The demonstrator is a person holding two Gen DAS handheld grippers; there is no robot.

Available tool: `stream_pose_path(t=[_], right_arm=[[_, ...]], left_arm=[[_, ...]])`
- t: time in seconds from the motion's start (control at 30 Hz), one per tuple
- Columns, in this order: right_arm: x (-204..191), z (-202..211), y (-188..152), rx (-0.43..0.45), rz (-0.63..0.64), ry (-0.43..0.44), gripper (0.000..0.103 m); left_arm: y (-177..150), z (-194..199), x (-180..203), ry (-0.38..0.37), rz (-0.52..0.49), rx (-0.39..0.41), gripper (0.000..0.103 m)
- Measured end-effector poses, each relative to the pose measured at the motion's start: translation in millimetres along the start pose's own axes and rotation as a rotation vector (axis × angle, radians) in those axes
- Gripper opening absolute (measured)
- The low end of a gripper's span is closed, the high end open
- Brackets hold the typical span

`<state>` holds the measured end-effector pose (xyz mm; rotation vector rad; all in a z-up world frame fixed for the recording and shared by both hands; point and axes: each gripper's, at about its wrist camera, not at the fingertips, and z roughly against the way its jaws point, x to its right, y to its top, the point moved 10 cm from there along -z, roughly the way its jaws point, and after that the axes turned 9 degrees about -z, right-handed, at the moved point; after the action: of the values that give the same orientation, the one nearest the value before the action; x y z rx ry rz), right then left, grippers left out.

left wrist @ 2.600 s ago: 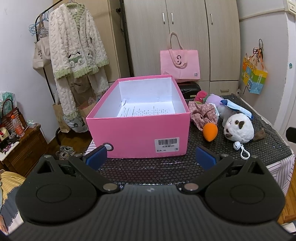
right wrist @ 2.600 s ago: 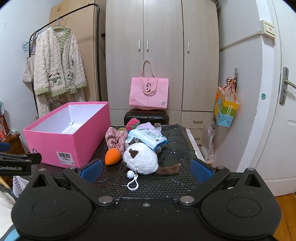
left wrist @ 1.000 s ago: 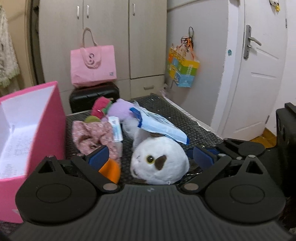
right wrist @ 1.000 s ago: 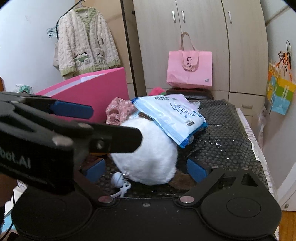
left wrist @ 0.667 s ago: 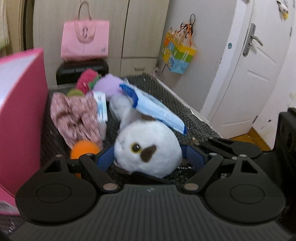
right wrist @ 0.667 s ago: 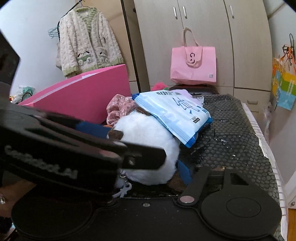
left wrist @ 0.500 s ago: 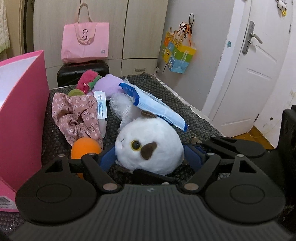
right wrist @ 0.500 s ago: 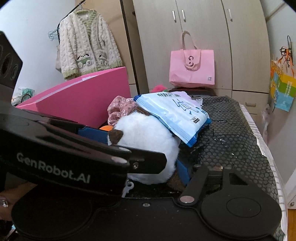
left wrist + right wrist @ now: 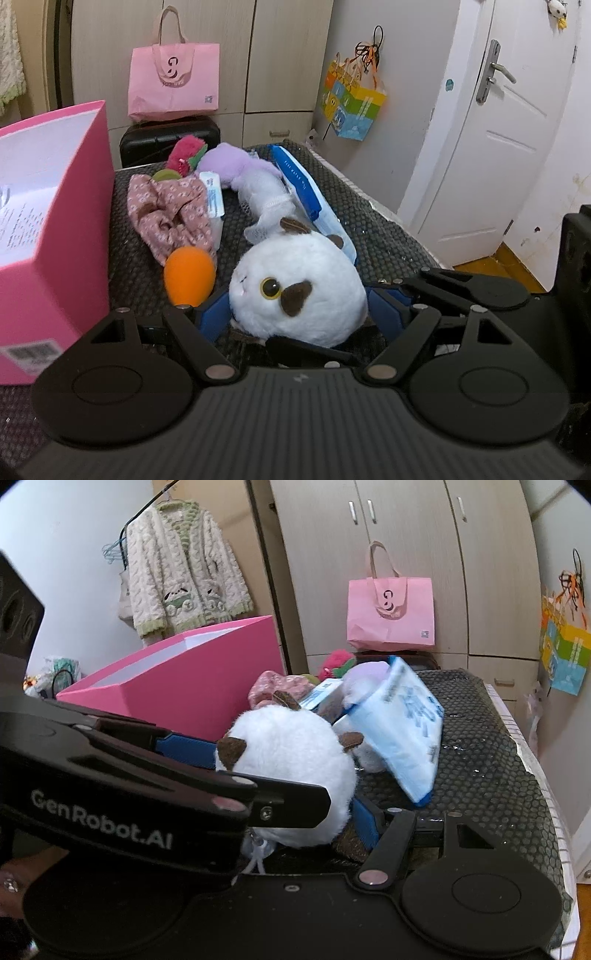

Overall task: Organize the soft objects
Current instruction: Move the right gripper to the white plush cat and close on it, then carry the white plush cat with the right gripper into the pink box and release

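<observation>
A round white plush toy [image 9: 295,291] with brown ears and patches sits low on the black mat, and both grippers hold it. My left gripper [image 9: 299,317] has its blue pads [image 9: 210,317] pressed into the toy's two sides. My right gripper [image 9: 295,823] grips the same white plush toy [image 9: 288,760] from the other side. One of its blue pads [image 9: 365,823] shows, the other is hidden behind the left gripper's body [image 9: 147,794]. The open pink box [image 9: 55,229] stands to the left.
Behind the toy lie an orange ball [image 9: 189,275], a floral cloth [image 9: 166,214], a blue-white packet [image 9: 306,192], a purple plush [image 9: 229,162] and a red plush [image 9: 184,151]. The black mat [image 9: 491,746] ends near the white door on the right. A pink bag [image 9: 173,81] stands by the wardrobe.
Both grippers came in around the white plush toy and closed on it. The blue-white packet that lay on top of the toy has slid off towards the back.
</observation>
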<state>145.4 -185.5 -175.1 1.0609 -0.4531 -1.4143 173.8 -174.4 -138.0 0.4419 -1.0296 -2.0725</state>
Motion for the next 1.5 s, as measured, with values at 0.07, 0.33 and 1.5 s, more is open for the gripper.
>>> stream_pose_path(t=[0.07, 0.33, 1.5], right_arm=[[-6, 4, -1, -0.004, 0.003, -0.002, 0.071], [-30, 18, -5, -0.030, -0.003, 0.022, 0.070], [-187, -51, 110, 0.020, 0.207, 0.279, 0.071]], left_arm=[[-2, 7, 0, 0.002, 0.002, -0.002, 0.080], [-8, 40, 0, -0.007, 0.012, -0.031, 0.080], [51, 147, -169, 0.265, 0.105, 0.191, 0.081]])
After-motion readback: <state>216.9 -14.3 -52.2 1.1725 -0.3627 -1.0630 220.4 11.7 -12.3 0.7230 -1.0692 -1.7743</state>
